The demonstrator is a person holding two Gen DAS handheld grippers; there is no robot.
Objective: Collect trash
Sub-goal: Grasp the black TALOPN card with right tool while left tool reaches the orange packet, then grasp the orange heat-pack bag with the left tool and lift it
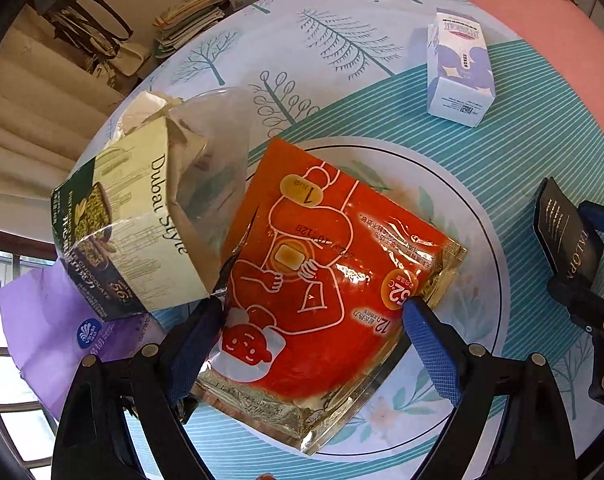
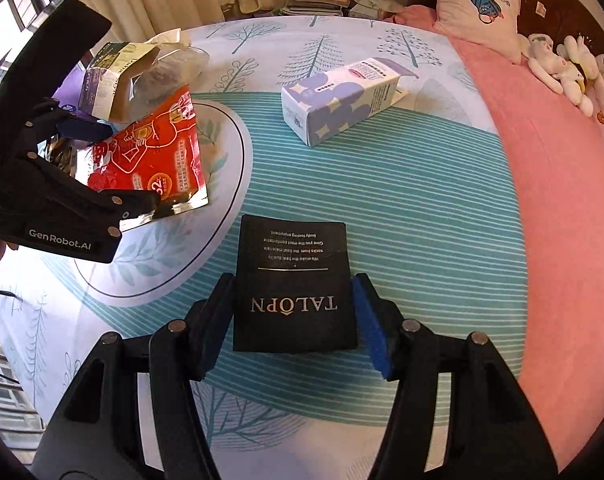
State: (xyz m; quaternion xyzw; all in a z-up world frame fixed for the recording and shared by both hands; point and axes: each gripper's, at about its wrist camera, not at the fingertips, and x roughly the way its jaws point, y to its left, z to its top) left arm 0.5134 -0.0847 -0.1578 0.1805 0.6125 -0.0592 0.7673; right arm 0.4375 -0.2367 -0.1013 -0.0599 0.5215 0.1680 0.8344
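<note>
My left gripper [image 1: 313, 316] is shut on a red and gold foil packet [image 1: 325, 264], its fingers at the packet's two side edges, holding it above the table; the packet also shows in the right wrist view [image 2: 150, 148]. My right gripper [image 2: 294, 312] is shut on a black TALOPN card [image 2: 294, 284], gripped by its side edges and held above the striped cloth; the card also shows at the right of the left wrist view [image 1: 565, 236]. A white and purple carton [image 2: 341, 100] lies on its side on the table; it also shows in the left wrist view [image 1: 459, 68].
A torn "Dubai Style" chocolate box [image 1: 134, 220] and crumpled clear plastic [image 1: 218, 136] sit at the table's left, over a purple bag [image 1: 54, 332]. The round table [image 2: 421, 216] has a tree-print cloth. A pink bed [image 2: 561, 200] lies right. Books [image 2: 317, 0] are stacked behind.
</note>
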